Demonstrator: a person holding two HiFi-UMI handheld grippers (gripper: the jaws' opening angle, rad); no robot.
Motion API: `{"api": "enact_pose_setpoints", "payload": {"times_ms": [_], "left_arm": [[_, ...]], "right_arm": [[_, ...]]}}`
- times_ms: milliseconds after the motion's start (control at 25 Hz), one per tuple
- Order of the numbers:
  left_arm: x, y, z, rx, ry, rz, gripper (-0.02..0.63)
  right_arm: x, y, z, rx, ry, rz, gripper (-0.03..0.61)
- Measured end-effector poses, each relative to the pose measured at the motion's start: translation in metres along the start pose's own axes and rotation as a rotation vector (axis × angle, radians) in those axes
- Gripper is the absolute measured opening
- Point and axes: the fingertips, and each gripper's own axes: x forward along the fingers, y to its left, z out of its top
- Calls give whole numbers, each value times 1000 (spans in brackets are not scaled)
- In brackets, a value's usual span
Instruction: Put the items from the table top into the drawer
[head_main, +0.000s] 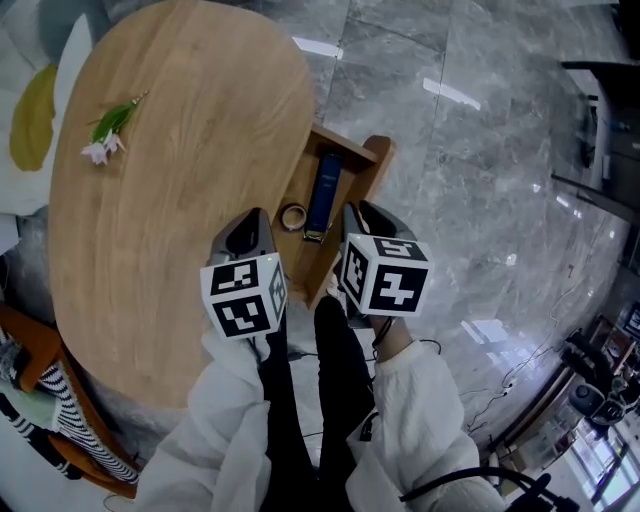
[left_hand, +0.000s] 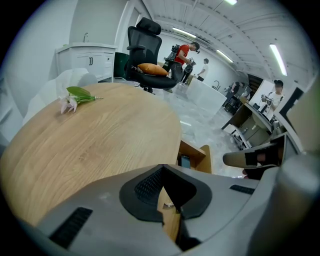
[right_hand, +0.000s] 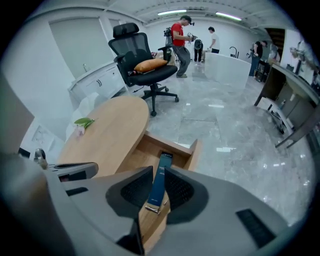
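Note:
An open wooden drawer (head_main: 362, 152) juts from the right side of the oval wooden table (head_main: 170, 260). In it lie a long dark-blue item (head_main: 323, 190) and a small tape roll (head_main: 293, 216). A green-stemmed pink flower (head_main: 108, 130) lies on the table's far left. My left gripper (head_main: 254, 218) hovers over the table edge beside the drawer, its jaws closed together on nothing (left_hand: 161, 169). My right gripper (head_main: 356, 214) hangs above the drawer's near end. Its jaws stand a narrow gap apart (right_hand: 159, 172), and the blue item (right_hand: 160, 180) shows through that gap, lying below in the drawer.
Grey marble floor (head_main: 470, 170) lies right of the drawer. A wooden chair with striped fabric (head_main: 60, 420) stands at the table's near left. A black office chair with an orange cushion (right_hand: 142, 62), white cabinets (left_hand: 85, 60) and people stand far off.

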Motion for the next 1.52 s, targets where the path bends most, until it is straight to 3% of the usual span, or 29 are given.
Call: {"api": "enact_pose_setpoints", "payload": {"times_ms": [160, 280, 440, 1000, 1520], "left_arm": [[-4, -6, 6, -9, -17, 4, -6], [-8, -9, 11, -17, -33, 12, -6], [-15, -12, 14, -36, -54, 26, -6], [-32, -1, -8, -168, -82, 83, -6], [-66, 111, 18, -330, -160, 199, -6]], "right_arm": [[-8, -4, 4, -29, -8, -6, 83], [-14, -3, 5, -17, -2, 37, 63], [-22, 2, 6, -17, 9, 102, 61], [-16, 21, 5, -175, 60, 157, 61], [18, 146, 41, -406, 108, 251, 61]]}}
